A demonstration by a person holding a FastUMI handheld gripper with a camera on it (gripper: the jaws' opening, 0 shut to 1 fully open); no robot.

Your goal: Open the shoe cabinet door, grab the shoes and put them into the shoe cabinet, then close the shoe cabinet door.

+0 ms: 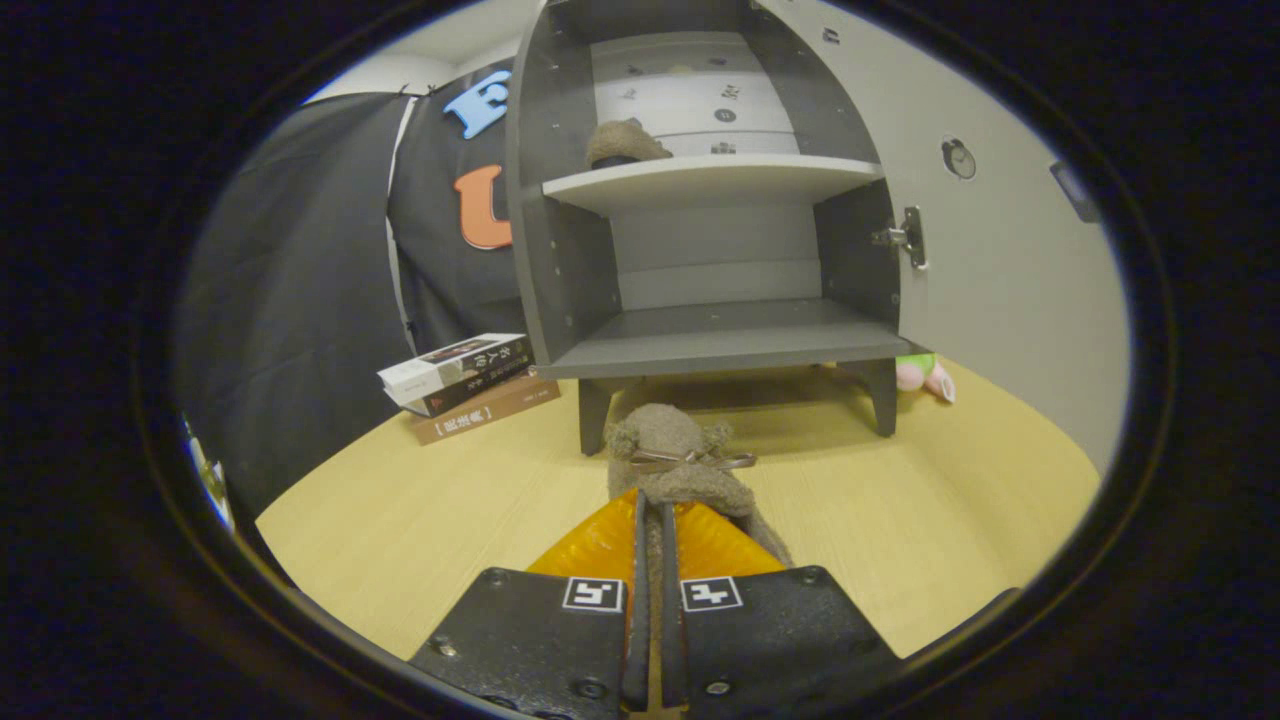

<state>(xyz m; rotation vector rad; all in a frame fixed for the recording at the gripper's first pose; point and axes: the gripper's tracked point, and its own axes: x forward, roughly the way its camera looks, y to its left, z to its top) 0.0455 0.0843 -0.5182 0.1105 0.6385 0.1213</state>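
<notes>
Gripper (pixel 650 520) fingers clamped on a fuzzy brown-grey slipper with a bow (pixel 678 460), lower centre of frame, just short of the open grey wooden shoe cabinet (pixel 575 260). Lift above the bottom shelf's front lip, then push straight in. Its mate (pixel 622 143) is on the upper shelf. Door (pixel 1010 260) swung right; stacked books (pixel 468 385) left, pink-green toy (pixel 925 374) right, both clear of path.

A pale wood-grain bench (pixel 420 520) carries a stack of books (pixel 468 385) near black cloth (pixel 300 300) walling the booth. A soft toy (pixel 925 375) lies by a plain light wall (pixel 1010 290).
</notes>
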